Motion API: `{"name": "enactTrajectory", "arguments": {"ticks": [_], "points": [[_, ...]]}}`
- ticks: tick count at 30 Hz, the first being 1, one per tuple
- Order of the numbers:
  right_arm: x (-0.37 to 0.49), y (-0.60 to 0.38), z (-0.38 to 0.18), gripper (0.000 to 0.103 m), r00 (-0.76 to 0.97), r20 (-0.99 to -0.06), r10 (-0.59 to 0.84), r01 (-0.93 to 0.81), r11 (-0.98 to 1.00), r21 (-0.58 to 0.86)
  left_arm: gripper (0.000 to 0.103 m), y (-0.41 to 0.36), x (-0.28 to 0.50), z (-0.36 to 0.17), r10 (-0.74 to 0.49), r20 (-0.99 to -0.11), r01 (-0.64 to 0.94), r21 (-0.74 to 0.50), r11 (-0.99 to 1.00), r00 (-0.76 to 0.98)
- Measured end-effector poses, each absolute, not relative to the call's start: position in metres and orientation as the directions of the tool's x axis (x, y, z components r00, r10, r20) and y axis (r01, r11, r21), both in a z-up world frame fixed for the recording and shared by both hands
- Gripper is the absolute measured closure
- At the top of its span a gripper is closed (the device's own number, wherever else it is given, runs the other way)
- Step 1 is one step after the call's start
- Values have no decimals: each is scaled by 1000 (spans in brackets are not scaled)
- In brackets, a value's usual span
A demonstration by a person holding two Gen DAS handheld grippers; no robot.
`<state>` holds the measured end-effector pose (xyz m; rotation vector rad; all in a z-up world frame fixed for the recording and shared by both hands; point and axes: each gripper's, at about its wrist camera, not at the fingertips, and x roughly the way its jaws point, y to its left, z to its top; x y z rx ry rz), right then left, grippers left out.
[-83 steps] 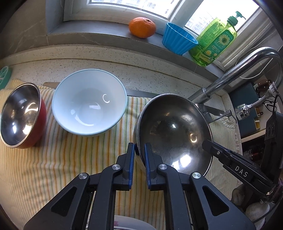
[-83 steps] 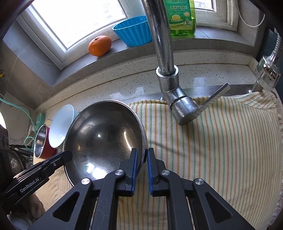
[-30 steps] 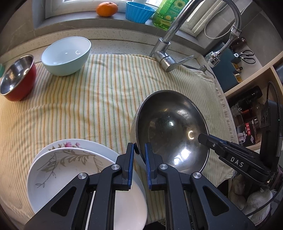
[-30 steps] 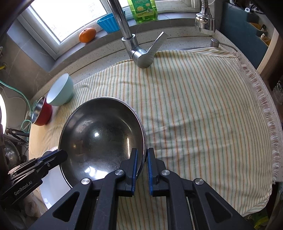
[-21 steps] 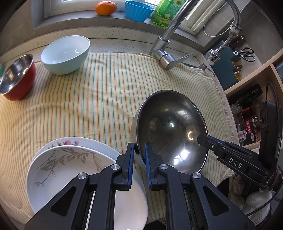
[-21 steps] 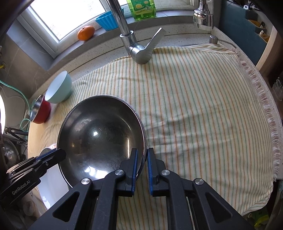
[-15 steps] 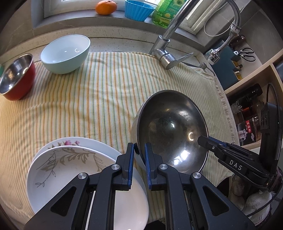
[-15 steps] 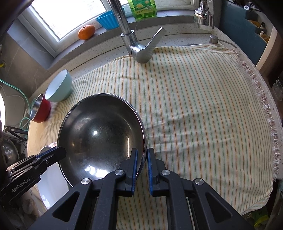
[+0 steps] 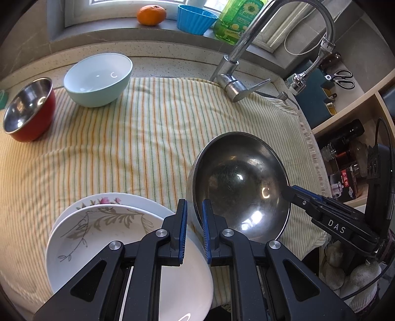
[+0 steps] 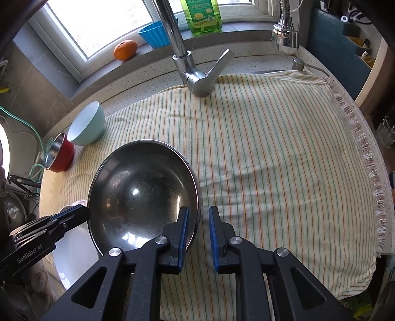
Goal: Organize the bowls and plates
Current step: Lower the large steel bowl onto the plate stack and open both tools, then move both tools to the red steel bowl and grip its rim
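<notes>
A large steel bowl (image 9: 240, 187) sits on the striped cloth (image 9: 138, 138) at the front right, next to a stack of white floral plates (image 9: 103, 237). My left gripper (image 9: 193, 229) straddles the bowl's left rim with its jaws slightly parted. My right gripper (image 10: 198, 234) straddles the bowl's (image 10: 145, 197) right rim, and its jaws stand clearly apart. A pale blue bowl (image 9: 98, 76) and a red steel-lined bowl (image 9: 28, 110) stand at the far left.
A tall faucet (image 9: 246, 49) rises at the back of the cloth. An orange (image 9: 151, 15), a blue cup (image 9: 195, 21) and a green soap bottle (image 9: 234, 22) stand on the window sill. Shelves with bottles (image 9: 345, 158) are at the right.
Both grippers carried the steel bowl from the back by the faucet to the front beside the plates. Since half a second ago the jaws of both grippers have parted, the right more than the left.
</notes>
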<state>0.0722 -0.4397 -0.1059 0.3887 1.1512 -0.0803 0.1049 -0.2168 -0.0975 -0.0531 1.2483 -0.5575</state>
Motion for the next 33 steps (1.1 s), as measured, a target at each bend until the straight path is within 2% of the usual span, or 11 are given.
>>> {"name": "enactTrajectory", "arguments": {"ticks": [18, 25, 33], "points": [[85, -409, -49, 77, 551, -825, 125, 168, 952, 256, 93, -148, 115, -60, -442, -836, 282, -361, 889, 326], [101, -380, -25, 77, 613, -772, 168, 99, 953, 286, 92, -91, 123, -49, -382, -828, 190, -332, 924, 411], [144, -328, -1, 74, 593, -765, 251, -52, 960, 274, 92, -25, 133, -45, -303, -821, 51, -319, 946, 483]]}}
